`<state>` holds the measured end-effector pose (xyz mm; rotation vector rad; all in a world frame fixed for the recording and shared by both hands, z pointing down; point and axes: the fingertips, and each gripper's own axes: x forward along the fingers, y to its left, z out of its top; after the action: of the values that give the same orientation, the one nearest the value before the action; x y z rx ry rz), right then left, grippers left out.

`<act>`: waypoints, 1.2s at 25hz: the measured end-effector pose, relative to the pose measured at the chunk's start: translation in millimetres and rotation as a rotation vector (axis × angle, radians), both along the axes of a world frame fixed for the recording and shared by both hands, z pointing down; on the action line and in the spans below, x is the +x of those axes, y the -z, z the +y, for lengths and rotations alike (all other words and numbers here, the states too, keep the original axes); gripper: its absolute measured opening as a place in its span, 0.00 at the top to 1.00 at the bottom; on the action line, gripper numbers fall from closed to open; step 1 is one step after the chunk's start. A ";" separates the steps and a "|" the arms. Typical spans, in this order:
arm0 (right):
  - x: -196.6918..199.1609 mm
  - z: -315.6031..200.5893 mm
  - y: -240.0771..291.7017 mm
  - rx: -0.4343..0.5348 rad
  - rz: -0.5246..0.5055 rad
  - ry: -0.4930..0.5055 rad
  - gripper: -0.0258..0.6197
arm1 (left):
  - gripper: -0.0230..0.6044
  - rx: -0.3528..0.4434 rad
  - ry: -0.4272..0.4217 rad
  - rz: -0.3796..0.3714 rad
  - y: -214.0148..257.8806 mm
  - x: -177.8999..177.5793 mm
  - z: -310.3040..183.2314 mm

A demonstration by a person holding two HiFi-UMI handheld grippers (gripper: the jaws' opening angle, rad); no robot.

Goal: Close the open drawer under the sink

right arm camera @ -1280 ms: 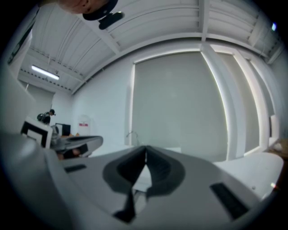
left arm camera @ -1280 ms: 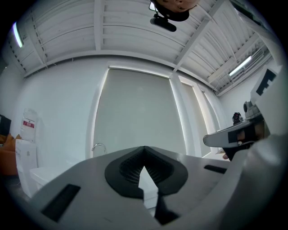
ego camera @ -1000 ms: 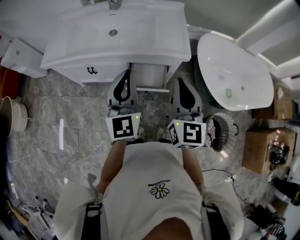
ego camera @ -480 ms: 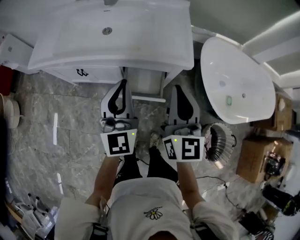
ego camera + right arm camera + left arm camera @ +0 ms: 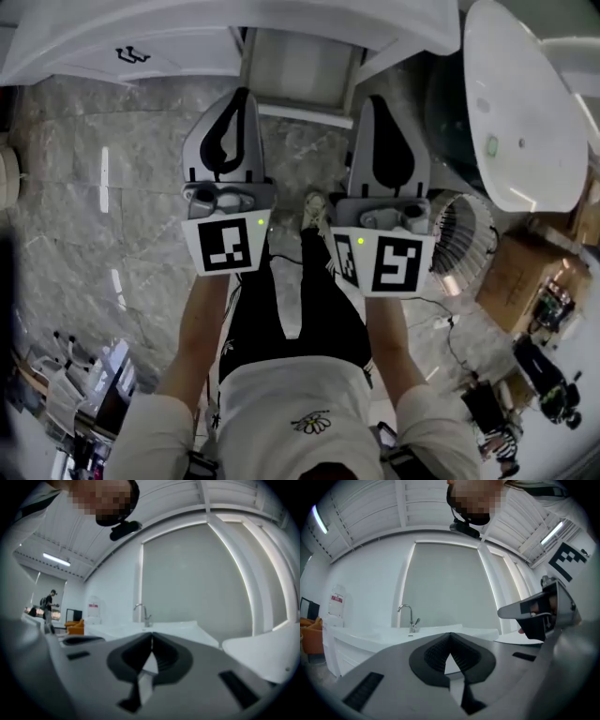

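The open drawer (image 5: 300, 67) sticks out, white, from the vanity under the sink counter (image 5: 187, 28) at the top of the head view. My left gripper (image 5: 241, 92) points at the drawer's left front corner, a little short of it. It is shut, with nothing held. My right gripper (image 5: 375, 97) sits by the drawer's right front corner, also shut and empty. In the left gripper view the closed tips (image 5: 450, 633) aim at the sink edge, with the faucet (image 5: 408, 618) above them. The right gripper view shows closed tips (image 5: 151, 634) and the faucet (image 5: 142, 612) too.
A closed cabinet front with a black handle (image 5: 131, 54) lies left of the drawer. A white oval tub (image 5: 525, 103) stands at the right, with a round wire fan (image 5: 464, 234) and a cardboard box (image 5: 520, 277) below it. The floor is grey marble tile (image 5: 112, 187).
Both grippers have dropped lower in front of the vanity, and the person has crouched. The sink has slid toward the top of the head view. Both jaws stayed shut.
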<state>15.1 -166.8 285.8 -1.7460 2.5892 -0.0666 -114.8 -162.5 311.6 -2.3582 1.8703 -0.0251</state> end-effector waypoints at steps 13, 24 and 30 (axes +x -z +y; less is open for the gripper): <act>12.2 31.1 -106.4 -0.099 0.059 -0.017 0.92 | 0.93 -0.148 0.042 0.063 -107.7 14.0 28.5; 10.5 35.1 -120.2 -0.109 0.089 -0.001 0.92 | 0.93 -0.182 0.023 0.011 -121.8 25.1 33.0; 9.4 36.4 -130.6 -0.124 0.079 0.002 0.92 | 0.93 -0.198 0.031 0.004 -134.7 23.7 32.5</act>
<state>24.5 -130.5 416.4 -1.8211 2.6970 -0.1656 -91.1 -130.0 446.2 -2.4549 1.9913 -0.2186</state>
